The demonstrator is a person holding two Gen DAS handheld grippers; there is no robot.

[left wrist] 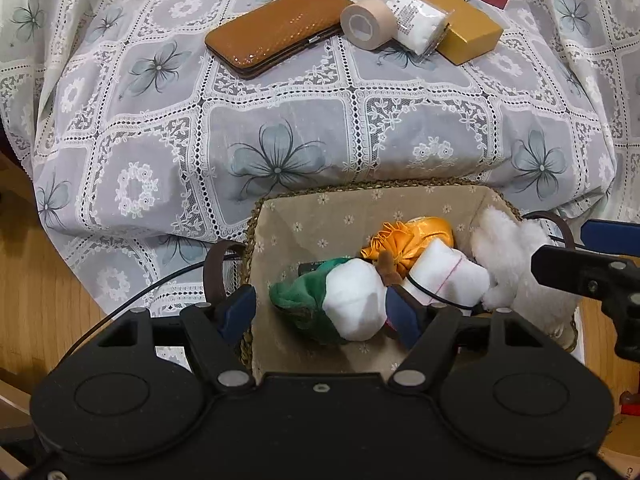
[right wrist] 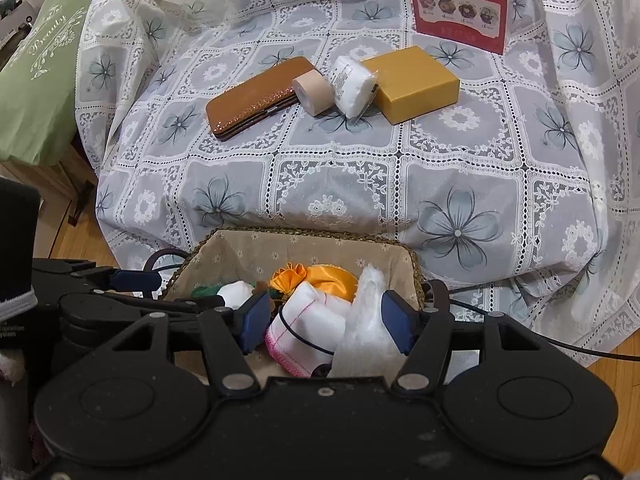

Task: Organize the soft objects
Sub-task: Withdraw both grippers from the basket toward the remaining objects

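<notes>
The woven basket (left wrist: 256, 216), lined with tan flowered cloth, sits at 6 o'clock at the near edge of the lace tablecloth (left wrist: 280, 120). Inside lie a green-and-white plush (left wrist: 344, 304), an orange satin pouch (left wrist: 412, 240), a rolled white cloth (left wrist: 444, 276) and a fluffy white toy (left wrist: 516, 248). The left gripper (left wrist: 322, 312) hangs over the plush, jaws apart, clamping nothing. The right gripper (right wrist: 326, 320) straddles the cloth and toy, jaws apart; whether the pads press them I cannot tell. Toward 12 o'clock lie a brown case (left wrist: 276, 30), tape roll (left wrist: 366, 22), wrapped white roll (left wrist: 418, 26), gold box (left wrist: 468, 34) and red carton (right wrist: 460, 20). A green pillow (right wrist: 36, 88) is at 10 o'clock; wood floor (left wrist: 44, 280) surrounds.
</notes>
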